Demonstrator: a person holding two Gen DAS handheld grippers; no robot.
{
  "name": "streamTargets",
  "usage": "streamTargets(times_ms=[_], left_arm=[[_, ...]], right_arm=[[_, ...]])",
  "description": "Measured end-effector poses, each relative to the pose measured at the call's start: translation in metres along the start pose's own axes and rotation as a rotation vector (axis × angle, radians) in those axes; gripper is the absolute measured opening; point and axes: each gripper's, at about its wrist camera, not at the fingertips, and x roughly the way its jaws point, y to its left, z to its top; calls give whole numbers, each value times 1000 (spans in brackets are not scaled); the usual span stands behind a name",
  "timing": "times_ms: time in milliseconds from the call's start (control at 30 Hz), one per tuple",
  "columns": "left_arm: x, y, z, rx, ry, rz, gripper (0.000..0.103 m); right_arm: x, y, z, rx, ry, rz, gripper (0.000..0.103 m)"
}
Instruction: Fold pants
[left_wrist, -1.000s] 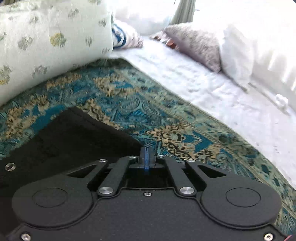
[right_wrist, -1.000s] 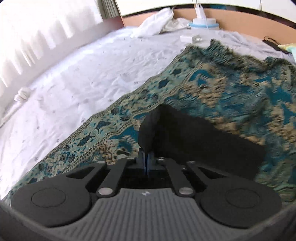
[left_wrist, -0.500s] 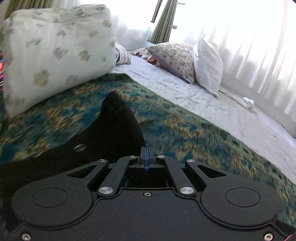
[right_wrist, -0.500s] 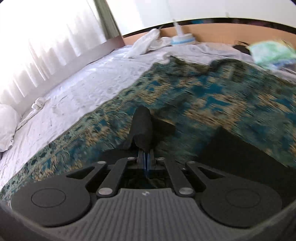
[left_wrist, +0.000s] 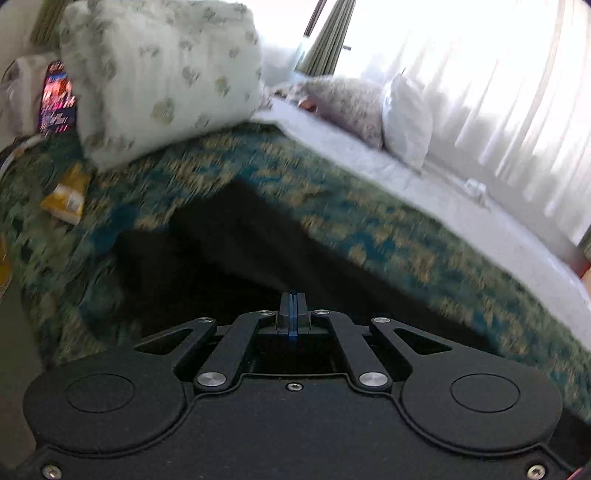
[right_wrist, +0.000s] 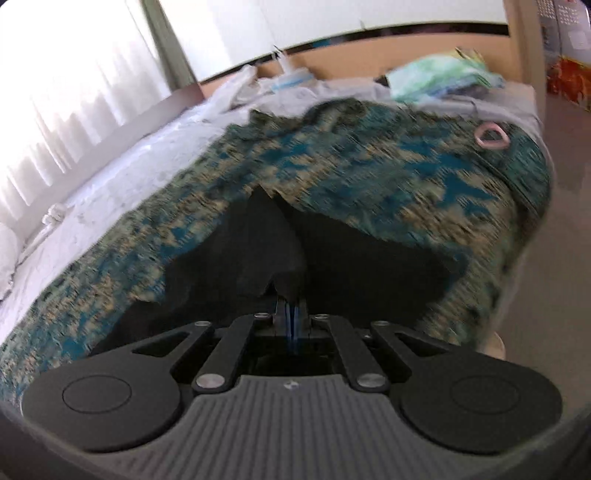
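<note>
The black pants lie on a teal and gold patterned blanket on the bed; they also show in the right wrist view. My left gripper is shut, its jaws pressed together over the dark cloth; whether cloth sits between them is hard to see. My right gripper is shut on a raised fold of the pants, which stands up in a peak above the jaws. Both views are motion-blurred.
A large flowered pillow and more pillows lie at the head. A yellow packet sits at the blanket's left edge. White sheet, folded clothes, a pink ring. The bed edge drops to the floor on the right.
Both grippers have risen and pulled back, lifting the pants edge with them; the views now take in more of the bed, and the black cloth spreads wider beneath.
</note>
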Motion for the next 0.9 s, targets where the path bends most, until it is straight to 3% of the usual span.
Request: streamTargets(times_ms=[333,600,767,900], left_arm=[[1,21,-34,30,99,49,0],[-7,20,-37,70,114,45,0],[-14,28,-41,117,127,95,0],[-21,34,-34,87,100,50,2]], right_arm=[[5,1,-26,-155,-26,-100,5],[3,6,-36,-249,-57,-132,5],[-5,0,-39,-268,-83,-157,5],[-7,1,-41,-296,-86,-168,5]])
